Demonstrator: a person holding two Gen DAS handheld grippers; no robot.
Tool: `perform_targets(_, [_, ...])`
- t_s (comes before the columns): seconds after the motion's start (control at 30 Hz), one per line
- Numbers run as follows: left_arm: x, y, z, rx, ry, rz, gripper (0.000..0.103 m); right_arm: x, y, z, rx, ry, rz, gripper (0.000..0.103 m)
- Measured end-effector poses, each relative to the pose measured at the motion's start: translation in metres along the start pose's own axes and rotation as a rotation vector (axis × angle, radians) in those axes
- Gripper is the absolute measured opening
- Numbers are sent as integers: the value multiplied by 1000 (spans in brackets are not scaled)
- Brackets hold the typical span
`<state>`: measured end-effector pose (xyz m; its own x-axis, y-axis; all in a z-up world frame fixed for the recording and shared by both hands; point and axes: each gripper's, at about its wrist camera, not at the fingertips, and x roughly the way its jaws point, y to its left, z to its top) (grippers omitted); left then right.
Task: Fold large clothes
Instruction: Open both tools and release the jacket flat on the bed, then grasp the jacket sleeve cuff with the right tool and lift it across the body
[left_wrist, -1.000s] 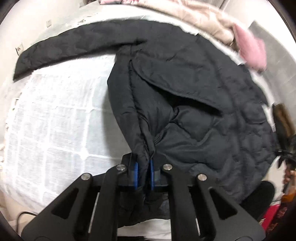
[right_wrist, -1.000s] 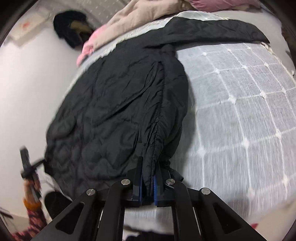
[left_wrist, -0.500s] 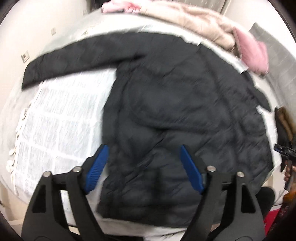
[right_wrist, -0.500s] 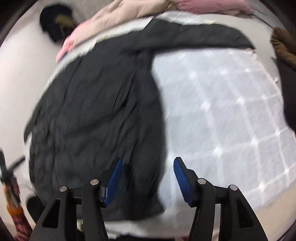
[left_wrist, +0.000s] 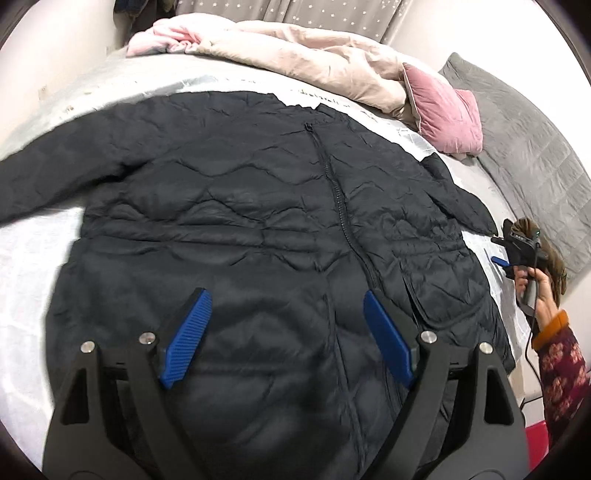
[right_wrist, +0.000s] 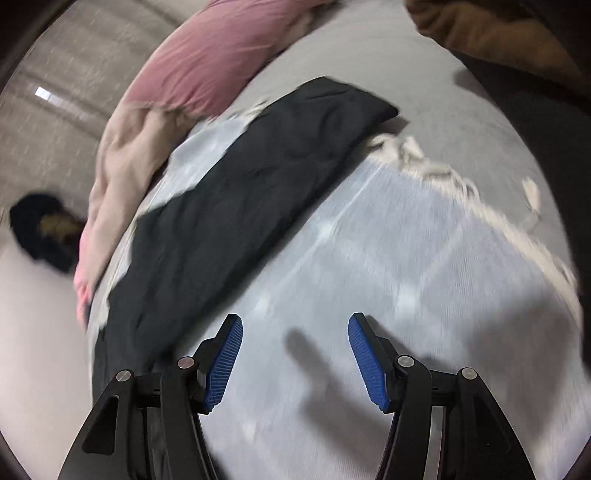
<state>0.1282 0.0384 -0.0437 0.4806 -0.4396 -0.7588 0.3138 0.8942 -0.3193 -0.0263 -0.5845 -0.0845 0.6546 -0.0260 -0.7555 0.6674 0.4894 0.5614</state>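
Left wrist view looks down over spread black jacket (left_wrist: 258, 221), fairly near; right wrist view faces its sleeve (right_wrist: 258, 177); both share the bed (left_wrist: 33, 251)

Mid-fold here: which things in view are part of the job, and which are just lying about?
Job: black quilted jacket, its sleeve, left gripper, right gripper.

Lying about: pink pillow, beige comforter, grey blanket.

So the jacket (left_wrist: 258, 229) is spread flat across the middle of the bed (left_wrist: 33, 258), zipper side up. Duvet (left_wrist: 303, 51) is bunched along the top, pillow (left_wrist: 443, 110) upper right, one sleeve (right_wrist: 266, 177) running toward upper right in the right wrist view.
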Motion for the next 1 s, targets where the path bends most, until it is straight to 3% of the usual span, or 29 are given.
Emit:
perform_targets(0.13, [17, 16, -3, -43, -20, -34, 84, 23, -1, 31, 77, -98, 82, 61])
perform_targets(0.3, [29, 22, -4, -31, -31, -23, 84, 48, 9, 65, 95, -192, 33, 56])
perform_targets(0.33, [29, 22, -4, -21, -33, -18, 84, 51, 9, 73, 99, -196, 8, 43])
perform_targets(0.37, [29, 22, -5, -13, -34, -14, 84, 53, 13, 79, 100, -200, -39, 17])
perform_targets(0.4, [28, 21, -5, -3, -33, -7, 84, 52, 14, 83, 93, -199, -58, 8])
perform_targets(0.47, [27, 22, -7, 2, -35, -3, 84, 40, 22, 82, 70, -265, -79, 6])
perform_targets(0.53, [26, 23, -8, 3, -35, -1, 84, 12, 34, 71, -6, -393, -123, 6])
perform_targets(0.63, [27, 25, -8, -4, -26, -2, 84, -9, 42, 47, -106, -483, -274, 6])
perform_targets(0.77, [27, 27, -6, -14, -4, 0, 84, 18, 25, 34, -176, -369, -457, 6])
perform_targets(0.87, [21, 30, -2, -31, 3, -12, 84, 15, 22, 32, -149, -378, -434, 6])
perform_targets(1.0, [10, 38, 14, -60, -3, -9, 84, -27, 45, 31, -168, -481, -383, 5])
